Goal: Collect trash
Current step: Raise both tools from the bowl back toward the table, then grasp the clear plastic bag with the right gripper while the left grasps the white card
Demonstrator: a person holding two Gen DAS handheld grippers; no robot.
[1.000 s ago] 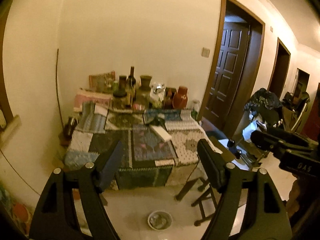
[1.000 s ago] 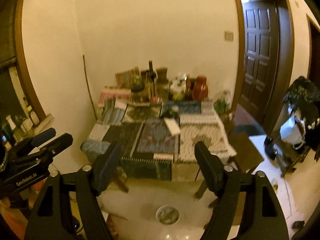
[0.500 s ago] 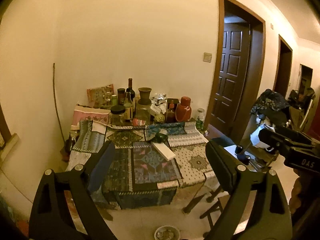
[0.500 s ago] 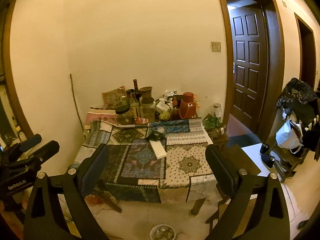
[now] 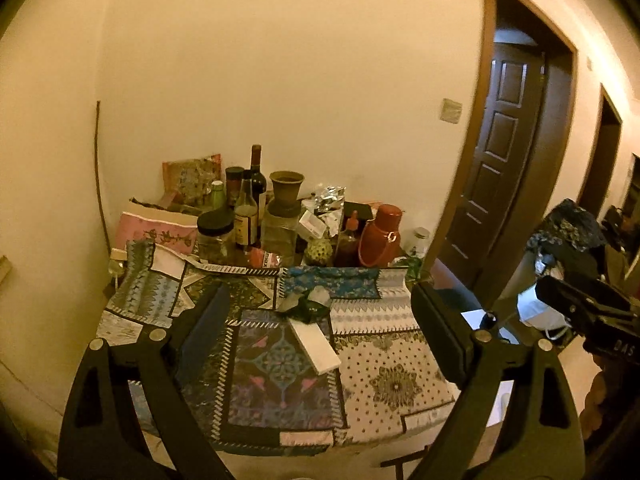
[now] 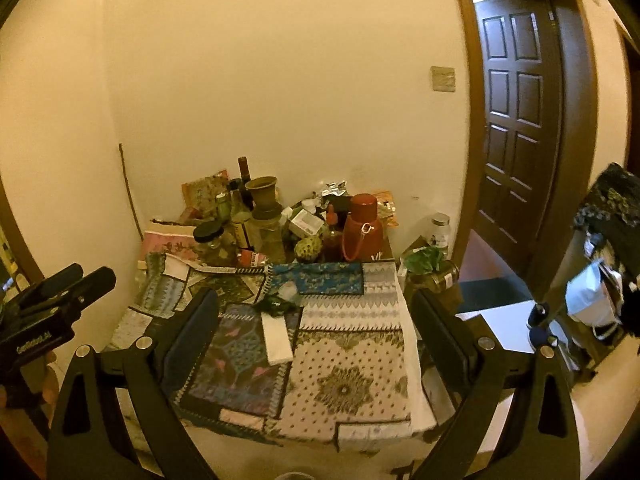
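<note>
Both grippers, left (image 5: pixel 316 336) and right (image 6: pixel 314 334), fingers spread wide, holding nothing; white box (image 5: pixel 314 345) mid-frame on patchwork-covered desk (image 5: pixel 394 380); crumpled green wrapper (image 5: pixel 310 307) just above.

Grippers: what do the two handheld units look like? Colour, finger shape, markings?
Both match: matte black, two triangular cut-out arms with silver rivets, and long flat finger pads. The left gripper has a bluish left pad; the right gripper does too. Seen side-on from the other camera, each body carries white lettering, partly legible. No cables or sleeves visible.

Both tools (image 5: pixel 316 320) (image 6: pixel 314 320) spread, apparently empty
</note>
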